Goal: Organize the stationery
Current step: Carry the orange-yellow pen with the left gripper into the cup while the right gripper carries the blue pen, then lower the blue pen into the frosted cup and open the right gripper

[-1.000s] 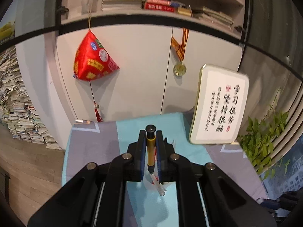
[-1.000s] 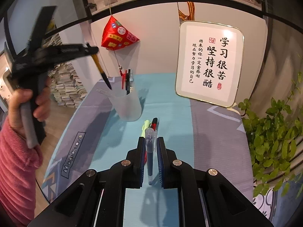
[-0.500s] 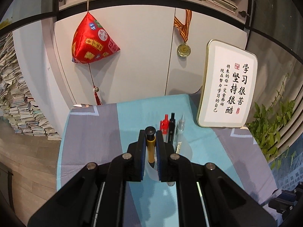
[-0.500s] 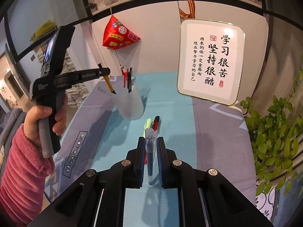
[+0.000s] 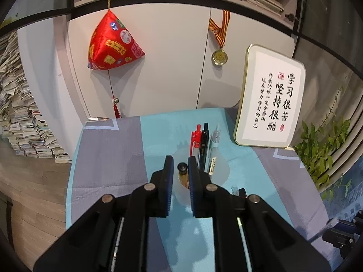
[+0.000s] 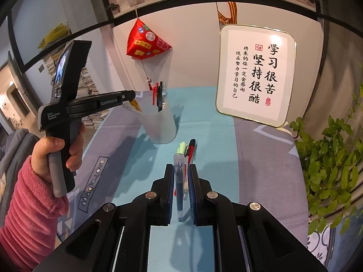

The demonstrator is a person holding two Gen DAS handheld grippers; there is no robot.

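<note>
A translucent cup stands on the blue and grey cloth and holds a red pen, a black pen and a clear pen. My left gripper is just above the cup's rim. Its jaws stand slightly apart around a yellow pen with a black cap that now stands in the cup. In the right wrist view the left gripper's tip is at the cup's left rim. My right gripper is shut on a dark blue pen with a clear cap, above the cloth.
A pale green pen and a red and black pen lie on the cloth just beyond my right gripper. A framed calligraphy plaque leans at the back right. A green plant is at the right edge. White cabinet doors are behind.
My left gripper came down over the cup with the yellow pen. Its jaws have opened slightly and the pen has sunk into the cup. My right gripper has hardly moved.
</note>
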